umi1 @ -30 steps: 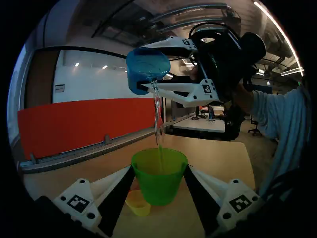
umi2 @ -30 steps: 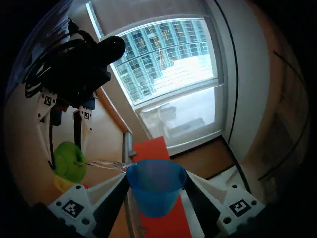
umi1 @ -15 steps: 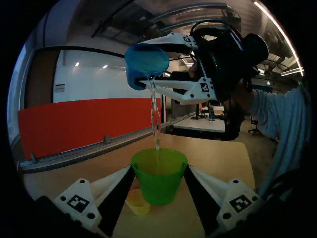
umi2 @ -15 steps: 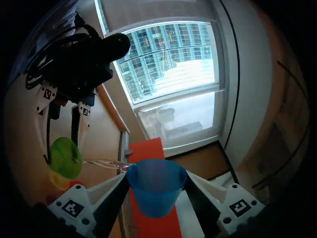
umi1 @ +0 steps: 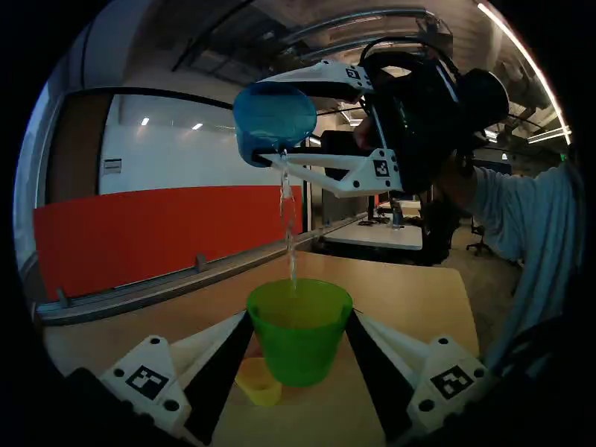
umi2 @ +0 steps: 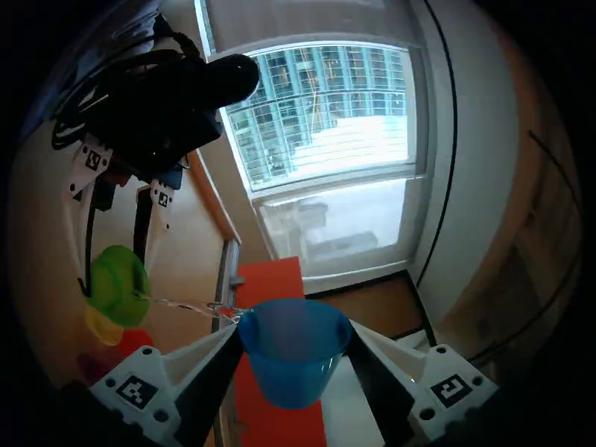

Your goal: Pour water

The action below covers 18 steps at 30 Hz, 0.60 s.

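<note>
**A:** Water (umi1: 287, 223) runs thinner now than before, and the blue cup (umi1: 274, 132) has tipped more.

**B:** Still pouring?

**A:** Yes. The right gripper (umi2: 294, 343) pinches it sideways, high over the green cup (umi1: 299, 339). The left gripper (umi1: 299, 328) squeezes that one upright, low by the tabletop (umi1: 417, 298).

**B:** Next?

**A:** Tip further, I think, until it's empty.

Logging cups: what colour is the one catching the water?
A green cup, clearest in left gripper view.

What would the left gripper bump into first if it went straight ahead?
The left gripper holds the green cup between its fingers. Beyond it, the way over the wooden table looks free up to the orange wall, probably; depth is hard to judge.
</note>
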Available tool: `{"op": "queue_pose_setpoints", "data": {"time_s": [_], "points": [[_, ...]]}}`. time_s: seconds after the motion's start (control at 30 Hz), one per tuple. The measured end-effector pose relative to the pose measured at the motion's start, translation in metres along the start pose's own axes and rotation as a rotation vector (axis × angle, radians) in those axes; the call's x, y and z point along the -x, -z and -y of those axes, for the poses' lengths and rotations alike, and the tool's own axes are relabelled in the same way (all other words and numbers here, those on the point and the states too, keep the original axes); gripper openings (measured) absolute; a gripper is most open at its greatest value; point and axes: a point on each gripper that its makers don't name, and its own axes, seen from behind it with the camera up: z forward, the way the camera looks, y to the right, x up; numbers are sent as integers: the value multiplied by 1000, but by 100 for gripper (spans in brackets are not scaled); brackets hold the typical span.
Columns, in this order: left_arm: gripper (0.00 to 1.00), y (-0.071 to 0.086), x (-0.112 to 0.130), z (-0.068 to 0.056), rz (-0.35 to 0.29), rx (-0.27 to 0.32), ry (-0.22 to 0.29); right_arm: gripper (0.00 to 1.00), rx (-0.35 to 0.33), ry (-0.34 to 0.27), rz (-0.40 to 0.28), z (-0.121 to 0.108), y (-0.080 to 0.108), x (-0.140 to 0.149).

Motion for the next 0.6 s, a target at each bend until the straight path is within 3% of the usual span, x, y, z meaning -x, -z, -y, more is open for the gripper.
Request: {"op": "queue_pose_setpoints", "data": {"time_s": [0.6], "points": [[86, -1, 0, 3, -2, 3, 6, 91, 18, 85, 1, -7, -8, -3]]}}
